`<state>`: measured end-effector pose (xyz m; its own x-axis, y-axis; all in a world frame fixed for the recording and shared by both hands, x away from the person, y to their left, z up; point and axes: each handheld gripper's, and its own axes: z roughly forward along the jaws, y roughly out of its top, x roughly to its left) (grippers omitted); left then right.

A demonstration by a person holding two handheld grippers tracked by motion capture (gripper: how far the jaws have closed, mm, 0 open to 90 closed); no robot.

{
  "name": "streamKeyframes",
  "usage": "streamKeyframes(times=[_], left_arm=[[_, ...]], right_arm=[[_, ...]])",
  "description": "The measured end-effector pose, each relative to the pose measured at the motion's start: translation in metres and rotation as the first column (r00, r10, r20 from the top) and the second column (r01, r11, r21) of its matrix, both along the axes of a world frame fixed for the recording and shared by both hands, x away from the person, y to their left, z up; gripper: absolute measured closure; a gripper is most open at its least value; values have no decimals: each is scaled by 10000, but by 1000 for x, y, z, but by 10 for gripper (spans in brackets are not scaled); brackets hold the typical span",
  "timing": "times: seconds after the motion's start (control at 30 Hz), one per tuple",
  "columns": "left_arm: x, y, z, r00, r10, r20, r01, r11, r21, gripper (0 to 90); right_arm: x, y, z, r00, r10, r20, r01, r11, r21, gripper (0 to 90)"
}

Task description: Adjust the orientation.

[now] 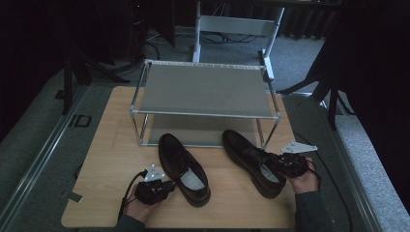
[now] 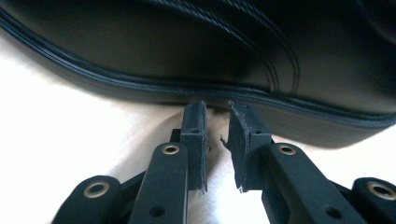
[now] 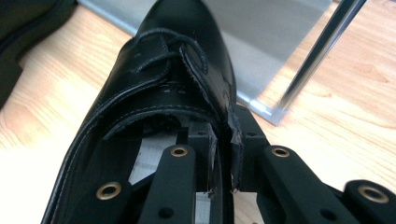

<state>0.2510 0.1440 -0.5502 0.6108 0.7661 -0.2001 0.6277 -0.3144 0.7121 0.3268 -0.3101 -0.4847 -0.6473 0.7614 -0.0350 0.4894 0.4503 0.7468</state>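
Left gripper (image 1: 167, 186), near table's (image 1: 96, 159) front edge: jaws a little apart, empty, tips at left shoe (image 1: 183, 169). Right gripper (image 3: 223, 140): pinched on right shoe (image 1: 252, 162) collar, right edge. Thin grip; could slip, drop when lifted.

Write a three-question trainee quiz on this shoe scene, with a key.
1. True or false: the right gripper is shut on the right shoe's collar.
2. The left gripper's jaws are: A) clamped on the left shoe; B) slightly apart beside its sole; C) on the rack.
3. Which rack shelves hold shoes?

Key: 1 true; 2 B; 3 none, both shoes sit on the table.
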Motion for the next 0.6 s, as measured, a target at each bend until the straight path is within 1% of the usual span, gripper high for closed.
streamKeyframes(times=[0.1,0.13,0.2,0.27,0.3,0.33,0.37,0.4,0.5,0.57,0.6], left_arm=[[4,4,2,9998,189,72,-189,9998,-9,767],[5,5,3,9996,241,119,-241,9997,-23,768],[7,6,4,9994,310,170,-310,9995,-17,768],[9,6,4,9993,318,176,-319,9995,38,768],[10,6,4,9994,301,188,-302,9995,43,768],[10,6,4,9994,301,188,-302,9995,43,768],[11,6,4,9995,266,181,-266,9996,11,768],[11,6,4,9995,264,178,-264,9997,-4,768],[13,4,4,9995,259,193,-259,9997,31,769],[15,1,5,9994,286,214,-288,9996,63,778],[17,0,5,9993,290,220,-292,9995,77,783]], right_arm=[[-3,5,3,10000,72,28,-71,9998,-190,705],[-4,6,5,9999,121,72,-119,9997,-208,674],[-9,9,11,9997,168,191,-159,9990,-426,617],[-14,9,15,9996,51,291,-26,9963,-860,589],[-17,9,18,9994,-33,350,68,9949,-1004,586],[-17,9,18,9994,-33,350,68,9949,-1004,586],[-25,6,23,9987,-153,488,199,9953,-946,575],[-30,4,26,9977,-235,640,287,9962,-818,575],[-40,3,36,9950,-421,901,441,9988,-204,565],[-44,10,40,9961,-184,858,165,9996,230,557],[-44,17,41,9965,24,830,-46,9996,264,552]])
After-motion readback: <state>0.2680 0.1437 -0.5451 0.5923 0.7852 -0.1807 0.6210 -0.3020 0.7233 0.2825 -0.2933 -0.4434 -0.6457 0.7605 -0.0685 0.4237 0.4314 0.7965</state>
